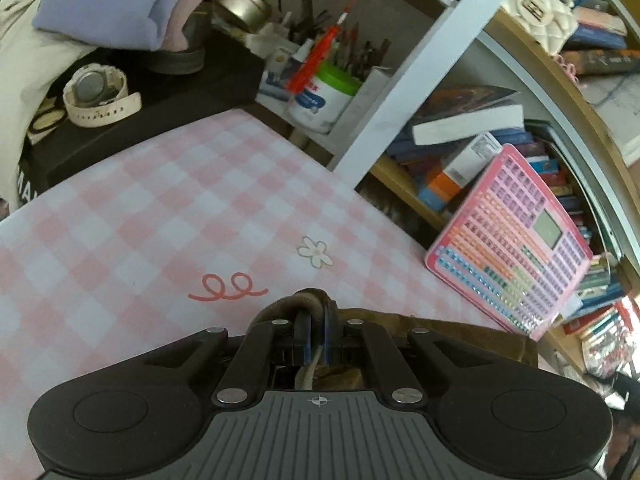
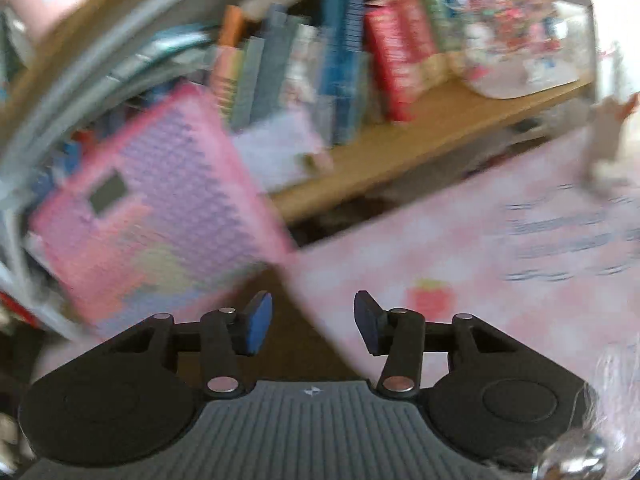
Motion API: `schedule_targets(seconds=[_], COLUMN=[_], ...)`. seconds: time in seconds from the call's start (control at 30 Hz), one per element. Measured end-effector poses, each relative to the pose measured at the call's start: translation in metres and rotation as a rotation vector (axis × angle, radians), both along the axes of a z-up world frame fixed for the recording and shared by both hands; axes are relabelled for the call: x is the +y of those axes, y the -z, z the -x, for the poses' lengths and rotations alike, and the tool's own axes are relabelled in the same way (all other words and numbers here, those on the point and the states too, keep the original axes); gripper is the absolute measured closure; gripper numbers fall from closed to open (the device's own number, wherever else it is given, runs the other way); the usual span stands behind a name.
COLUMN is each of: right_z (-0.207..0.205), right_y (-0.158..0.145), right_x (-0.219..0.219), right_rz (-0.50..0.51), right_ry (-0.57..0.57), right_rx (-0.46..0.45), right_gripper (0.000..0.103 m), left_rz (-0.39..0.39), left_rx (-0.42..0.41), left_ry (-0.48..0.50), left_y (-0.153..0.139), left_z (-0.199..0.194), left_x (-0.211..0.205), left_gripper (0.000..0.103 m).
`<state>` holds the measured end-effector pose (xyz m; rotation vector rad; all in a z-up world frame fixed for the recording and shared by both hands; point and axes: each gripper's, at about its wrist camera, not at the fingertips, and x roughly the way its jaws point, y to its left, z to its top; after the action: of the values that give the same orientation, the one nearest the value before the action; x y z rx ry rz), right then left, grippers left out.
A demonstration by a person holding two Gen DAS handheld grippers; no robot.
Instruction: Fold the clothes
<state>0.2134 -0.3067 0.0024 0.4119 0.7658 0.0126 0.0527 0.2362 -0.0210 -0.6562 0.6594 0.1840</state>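
Observation:
My left gripper (image 1: 316,334) is shut on the hem of a brown garment (image 1: 440,334), which bunches around the fingers and trails off to the right over the pink checked table cover (image 1: 160,208). A pale drawstring hangs between the fingers. My right gripper (image 2: 314,320) is open and empty, its blue pads (image 2: 258,322) wide apart above the table's edge. Brown cloth (image 2: 288,332) shows dimly between its fingers. The right wrist view is blurred by motion.
A pink toy tablet (image 1: 516,244) leans on the bookshelf by the table's edge; it also shows in the right wrist view (image 2: 156,204). Folded lilac and pink clothes (image 1: 120,0), a white watch (image 1: 96,94) and a pen pot (image 1: 324,96) stand at the back. Books fill the shelves (image 2: 400,144).

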Motion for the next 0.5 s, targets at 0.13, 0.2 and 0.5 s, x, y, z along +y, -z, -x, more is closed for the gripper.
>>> schedule_targets(seconds=[0.13, 0.2, 0.5], right_z=[-0.001, -0.002, 0.034], right_y=[0.019, 0.027, 0.046], right_x=[-0.014, -0.010, 0.055], right_rz=[0.078, 0.096, 0.341], right_ry=[-0.002, -0.026, -0.306], right_rx=[0.086, 0.106, 0.141], right_gripper=[0.072, 0.076, 0.085], left_rz=[0.001, -0.001, 0.054], left_rx=[0.017, 0.024, 0.058], left_ry=[-0.027, -0.042, -0.110], left_y=[0.003, 0.004, 0.014], left_z=[-0.001, -0.002, -0.008], left_x=[0.002, 0.004, 0.018], left_gripper=[0.098, 0.098, 0.098])
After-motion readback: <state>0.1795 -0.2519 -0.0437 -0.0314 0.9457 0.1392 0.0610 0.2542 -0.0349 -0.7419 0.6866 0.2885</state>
